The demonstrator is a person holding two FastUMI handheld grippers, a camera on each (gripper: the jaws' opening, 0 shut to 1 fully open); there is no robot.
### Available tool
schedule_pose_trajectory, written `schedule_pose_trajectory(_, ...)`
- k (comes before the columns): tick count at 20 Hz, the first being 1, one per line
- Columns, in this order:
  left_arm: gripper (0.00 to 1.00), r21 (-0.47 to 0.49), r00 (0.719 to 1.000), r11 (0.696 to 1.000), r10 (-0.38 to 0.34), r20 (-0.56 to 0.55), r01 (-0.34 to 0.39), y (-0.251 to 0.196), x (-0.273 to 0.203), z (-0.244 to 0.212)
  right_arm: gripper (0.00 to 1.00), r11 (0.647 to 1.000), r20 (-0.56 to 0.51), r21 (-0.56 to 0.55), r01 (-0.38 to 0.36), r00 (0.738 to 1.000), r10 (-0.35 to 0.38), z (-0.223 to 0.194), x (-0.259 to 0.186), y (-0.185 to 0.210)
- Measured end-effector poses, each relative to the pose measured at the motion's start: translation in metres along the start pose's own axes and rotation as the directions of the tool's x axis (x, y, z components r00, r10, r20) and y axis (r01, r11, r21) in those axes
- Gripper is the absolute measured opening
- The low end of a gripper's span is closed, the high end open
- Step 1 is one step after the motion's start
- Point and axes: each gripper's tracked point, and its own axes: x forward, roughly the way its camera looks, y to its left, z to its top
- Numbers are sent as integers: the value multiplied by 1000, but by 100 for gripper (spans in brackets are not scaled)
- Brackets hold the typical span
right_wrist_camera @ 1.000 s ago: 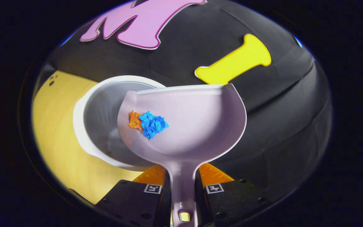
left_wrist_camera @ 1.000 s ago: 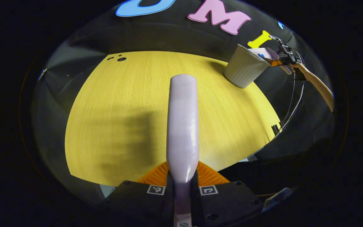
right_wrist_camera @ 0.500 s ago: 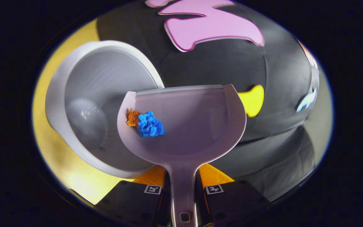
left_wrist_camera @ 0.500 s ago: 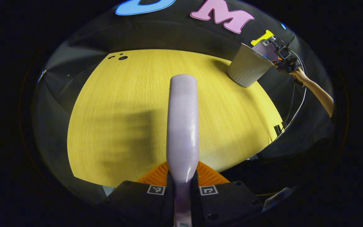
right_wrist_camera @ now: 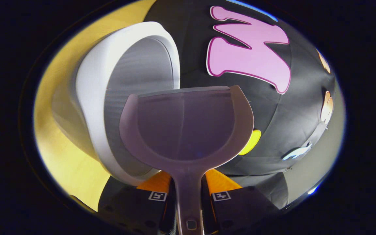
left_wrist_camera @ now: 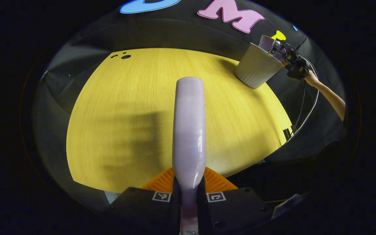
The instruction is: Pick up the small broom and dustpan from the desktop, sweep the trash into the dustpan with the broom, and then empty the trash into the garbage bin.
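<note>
In the right gripper view, the right gripper (right_wrist_camera: 188, 191) jaws clamp the dustpan (right_wrist_camera: 186, 127) handle; its pan tips over the white garbage bin (right_wrist_camera: 126, 88) at 11 o'clock. The left gripper (left_wrist_camera: 188, 195) jaws clamp the broom (left_wrist_camera: 189, 127) handle above the yellow desk (left_wrist_camera: 126, 114).

Desk (left_wrist_camera: 135, 107) is a yellow wood-grain top, bare across the middle and near side, with a soft shadow over its near-left part. A few small dark holes (left_wrist_camera: 125, 56) sit at the far-left corner. Only a white ribbed bin (left_wrist_camera: 256, 67) stands on it, at the far-right corner near the edge; in the right gripper view the bin (right_wrist_camera: 93, 88) shows its open mouth, desk (right_wrist_camera: 67, 163) beneath.
</note>
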Motion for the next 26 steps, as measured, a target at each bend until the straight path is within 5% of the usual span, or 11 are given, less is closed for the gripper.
schedule_pose_trajectory(4,25,-4,1000,1000,14,13,-14,1,1,3,35,985,-54,147,-91,994,100,-10,3,7)
schedule_pose_trajectory(7,24,-14,999,1000,27,30,-27,2,-1,8,35,903,-90,391,-176,970,227,-15,-2,17)
schedule_pose_trajectory(13,27,-45,996,998,49,71,-46,3,-7,13,38,630,-47,744,-223,923,383,-1,-5,19)
schedule_pose_trajectory(18,25,-66,983,994,91,158,-82,9,-19,24,37,287,112,915,-284,861,495,34,-17,3)
schedule_pose_trajectory(20,25,-70,977,993,105,186,-93,11,-23,25,35,181,185,933,-310,847,499,46,-25,-7)
schedule_pose_trajectory(26,27,-159,965,985,105,242,-67,9,-23,24,35,25,390,890,-455,789,475,62,-31,-16)
